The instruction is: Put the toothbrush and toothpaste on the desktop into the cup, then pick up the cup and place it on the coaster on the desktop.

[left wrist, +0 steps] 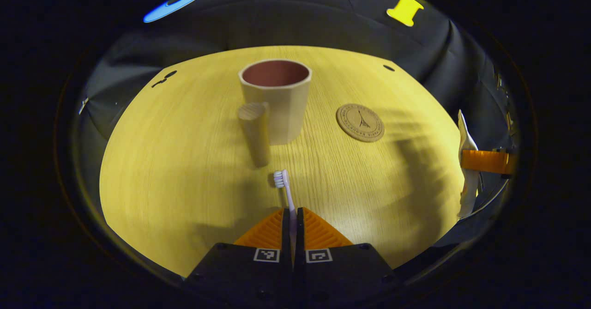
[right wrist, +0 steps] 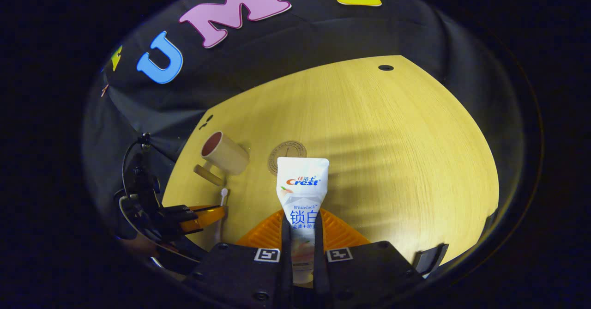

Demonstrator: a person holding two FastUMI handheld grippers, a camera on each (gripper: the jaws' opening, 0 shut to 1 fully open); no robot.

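Note:
In the left gripper view, my left gripper (left wrist: 292, 216) is shut on a toothbrush (left wrist: 284, 186) whose white bristle head points toward the cup. The beige cup (left wrist: 275, 99), reddish inside with a wooden handle (left wrist: 256, 133), stands upright on the table just beyond the brush. A round cork coaster (left wrist: 360, 122) lies to its right. In the right gripper view, my right gripper (right wrist: 302, 223) is shut on a white toothpaste tube (right wrist: 302, 193) held upright above the table. Farther off to the left there are the cup (right wrist: 224, 155), the coaster (right wrist: 286, 154) partly behind the tube, and the left gripper (right wrist: 203, 216) with the toothbrush (right wrist: 223, 198).
The yellow wooden table (left wrist: 184, 170) has small dark holes near its far corners (left wrist: 389, 68). The right gripper with the tube (left wrist: 480, 161) hangs at the table's right edge in the left gripper view. Black cloth walls close in behind the table.

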